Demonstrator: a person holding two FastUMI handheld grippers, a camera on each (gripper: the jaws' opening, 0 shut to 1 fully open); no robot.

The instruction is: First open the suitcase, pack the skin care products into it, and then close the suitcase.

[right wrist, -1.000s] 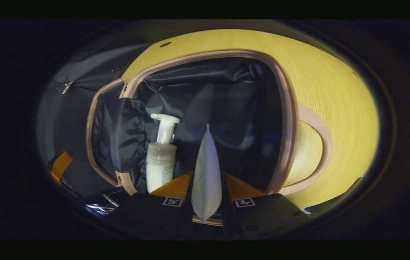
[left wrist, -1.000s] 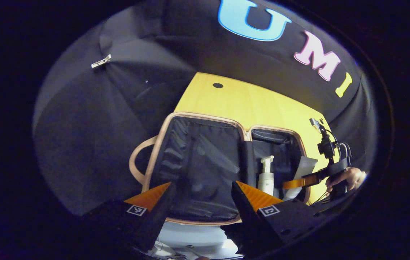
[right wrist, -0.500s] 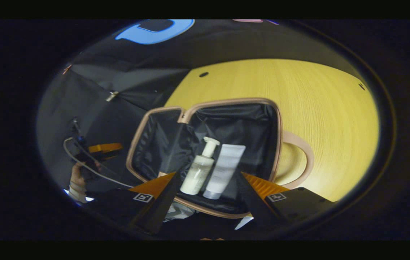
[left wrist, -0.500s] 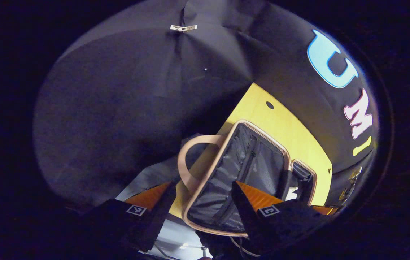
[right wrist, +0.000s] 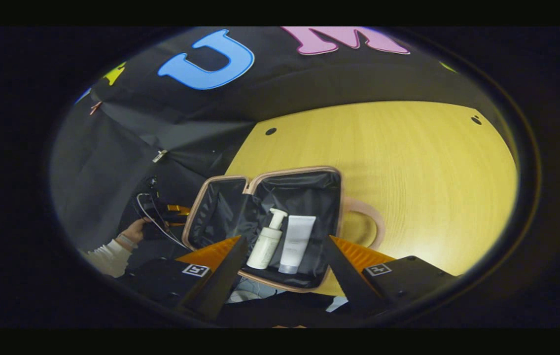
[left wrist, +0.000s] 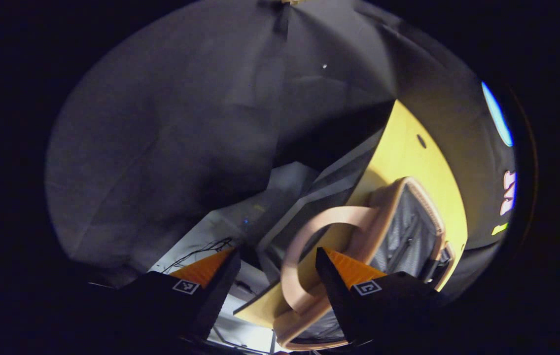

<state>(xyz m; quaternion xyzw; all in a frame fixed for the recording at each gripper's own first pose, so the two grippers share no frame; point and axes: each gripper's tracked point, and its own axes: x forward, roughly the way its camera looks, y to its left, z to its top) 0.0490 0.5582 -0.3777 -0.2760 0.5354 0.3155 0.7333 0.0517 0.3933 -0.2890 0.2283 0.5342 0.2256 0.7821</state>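
White tube point(right wrist: 297, 243) now lies released beside the pump bottle point(right wrist: 267, 240) in the suitcase point(right wrist: 334, 207); both tools gape empty, so closing comes next.

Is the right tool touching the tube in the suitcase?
Apart. The right gripper view shows the right tool open and pulled back, with the tube lying beside the pump bottle inside the suitcase.

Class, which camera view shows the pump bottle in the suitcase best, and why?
The right gripper view: the pump bottle lies in full sight beside the tube in the open suitcase. The left gripper view gives the suitcase's handle and lining edge-on.
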